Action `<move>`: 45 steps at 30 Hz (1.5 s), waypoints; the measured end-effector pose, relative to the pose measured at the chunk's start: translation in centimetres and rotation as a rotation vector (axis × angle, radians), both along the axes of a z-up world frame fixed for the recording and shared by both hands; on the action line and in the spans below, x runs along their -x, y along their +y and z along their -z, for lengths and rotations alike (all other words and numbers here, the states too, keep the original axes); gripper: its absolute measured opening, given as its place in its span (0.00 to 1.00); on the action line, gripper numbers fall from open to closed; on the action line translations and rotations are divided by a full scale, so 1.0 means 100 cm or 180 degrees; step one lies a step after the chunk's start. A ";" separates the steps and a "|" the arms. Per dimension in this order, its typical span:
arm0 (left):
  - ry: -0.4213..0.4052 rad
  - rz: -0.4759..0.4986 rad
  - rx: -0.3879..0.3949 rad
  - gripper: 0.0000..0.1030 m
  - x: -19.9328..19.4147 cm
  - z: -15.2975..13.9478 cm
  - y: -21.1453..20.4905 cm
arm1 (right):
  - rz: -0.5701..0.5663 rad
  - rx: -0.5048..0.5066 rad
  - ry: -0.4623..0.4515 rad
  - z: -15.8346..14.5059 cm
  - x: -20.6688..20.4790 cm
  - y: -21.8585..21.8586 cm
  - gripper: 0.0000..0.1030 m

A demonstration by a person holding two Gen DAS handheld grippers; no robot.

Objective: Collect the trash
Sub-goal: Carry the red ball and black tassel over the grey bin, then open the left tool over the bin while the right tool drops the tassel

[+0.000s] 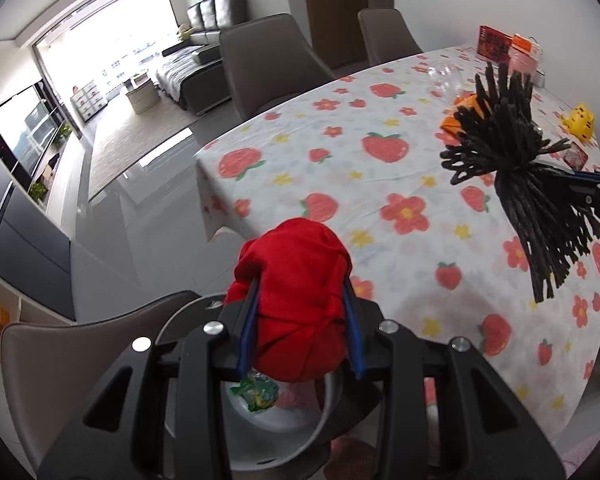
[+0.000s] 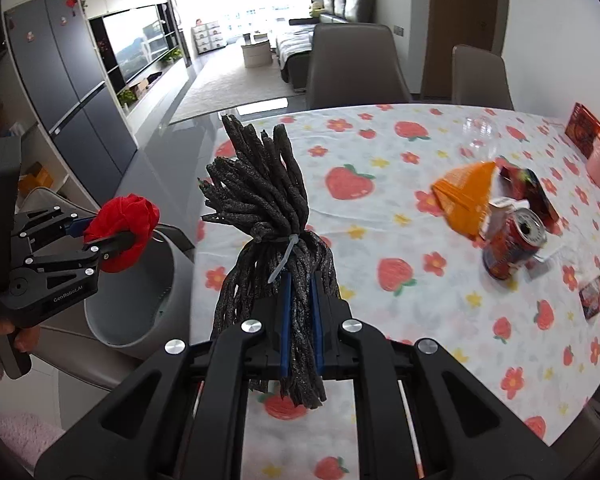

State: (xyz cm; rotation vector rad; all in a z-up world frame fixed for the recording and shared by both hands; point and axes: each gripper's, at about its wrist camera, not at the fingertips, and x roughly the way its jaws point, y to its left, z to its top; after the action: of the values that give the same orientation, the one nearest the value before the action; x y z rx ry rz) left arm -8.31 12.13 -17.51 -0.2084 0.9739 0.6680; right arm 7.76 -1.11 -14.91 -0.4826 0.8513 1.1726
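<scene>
Drop-off stage: my left hand-held gripper (image 1: 300, 300) clasps a red cloth wad (image 1: 296, 300) above the grey bin (image 2: 140, 300), my right hand-held gripper (image 2: 300, 300) is clenched on a black cord bundle (image 2: 268, 216); I judge release into the bin comes next.

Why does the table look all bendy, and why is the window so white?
Left wrist view: the fisheye lens curves the strawberry tablecloth and leaves dark corners; the window is washed out white by daylight, and the floor shines with glare. Right wrist view: the table edge bows the same way, and the red can and orange wrapper look a little smeared.
</scene>
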 end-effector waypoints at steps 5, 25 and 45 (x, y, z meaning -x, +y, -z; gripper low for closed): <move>0.0110 -0.0218 0.0086 0.35 0.060 0.014 0.040 | -0.0285 0.0037 0.0048 0.000 0.063 0.056 0.08; 0.0148 0.0308 0.0162 0.65 0.119 0.035 0.066 | -0.0374 0.0190 0.0038 0.016 0.163 0.121 0.08; 0.0124 0.0218 0.0086 0.67 0.141 0.024 0.076 | -0.0523 0.0212 0.0084 0.026 0.194 0.143 0.48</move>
State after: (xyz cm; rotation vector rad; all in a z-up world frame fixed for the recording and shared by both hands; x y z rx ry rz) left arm -22.39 19.71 -19.95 -0.1854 1.0235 0.5984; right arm -11.64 13.24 -17.54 -0.6018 0.8886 1.3065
